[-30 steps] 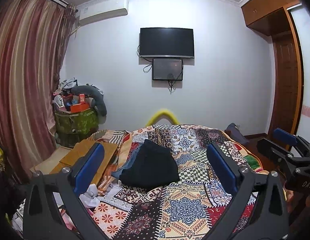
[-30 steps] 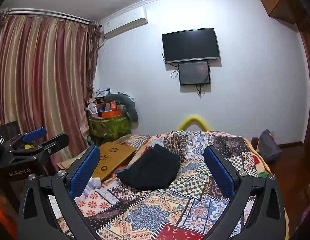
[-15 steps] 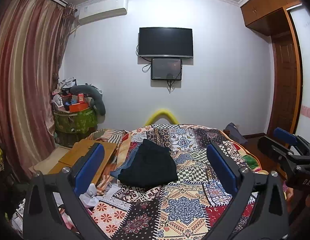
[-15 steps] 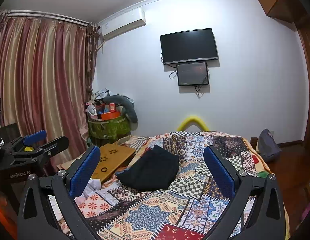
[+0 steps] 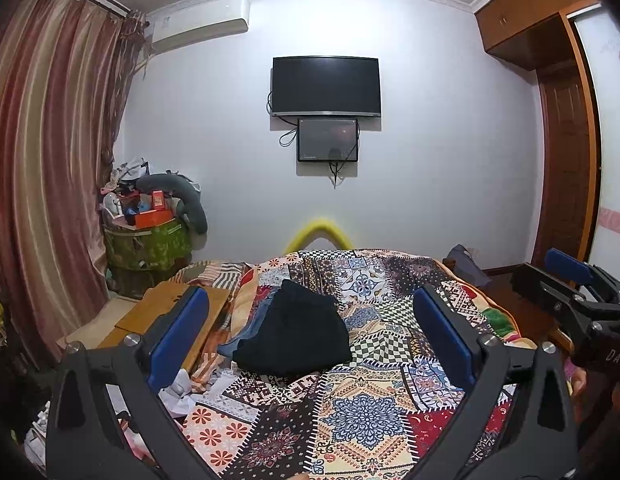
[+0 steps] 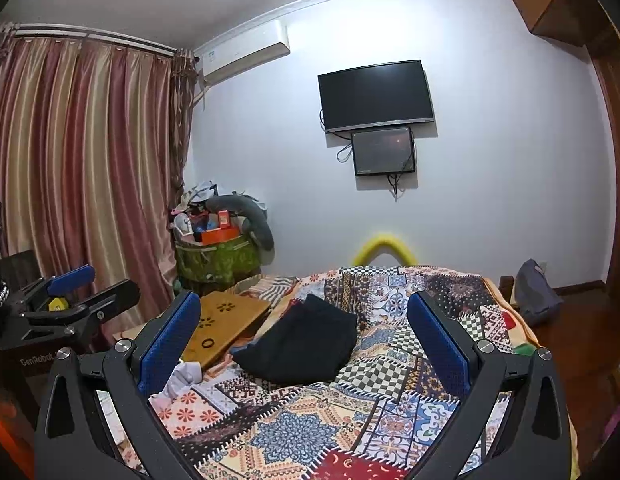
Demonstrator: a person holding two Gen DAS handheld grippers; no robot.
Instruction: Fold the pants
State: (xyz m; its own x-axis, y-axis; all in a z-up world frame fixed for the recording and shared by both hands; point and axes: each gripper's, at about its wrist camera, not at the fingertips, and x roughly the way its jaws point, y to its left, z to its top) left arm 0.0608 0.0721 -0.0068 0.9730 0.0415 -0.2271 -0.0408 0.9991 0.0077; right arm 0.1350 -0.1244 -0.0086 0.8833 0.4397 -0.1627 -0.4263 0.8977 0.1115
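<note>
Black pants (image 5: 295,334) lie in a folded heap on the patchwork quilt (image 5: 362,404) of the bed, with blue denim cloth (image 5: 249,326) showing under their left side. In the right wrist view the same pants (image 6: 305,346) sit mid-bed. My left gripper (image 5: 310,332) is open, held well back from the pants with nothing between its blue pads. My right gripper (image 6: 303,340) is open too and empty, also short of the pants. Each gripper shows at the other view's edge: the right one (image 5: 570,288), the left one (image 6: 73,296).
A wooden lap table (image 6: 225,320) lies on the bed's left side, with crumpled white cloth (image 5: 181,392) near it. A green bin (image 5: 147,244) piled with clutter stands by the striped curtain (image 5: 45,184). A TV (image 5: 326,86) hangs on the far wall. A wooden wardrobe (image 5: 566,152) is at right.
Both grippers have risen or tilted slightly, so the bed sits a little lower in each view. The pants have not moved and both grippers stay open.
</note>
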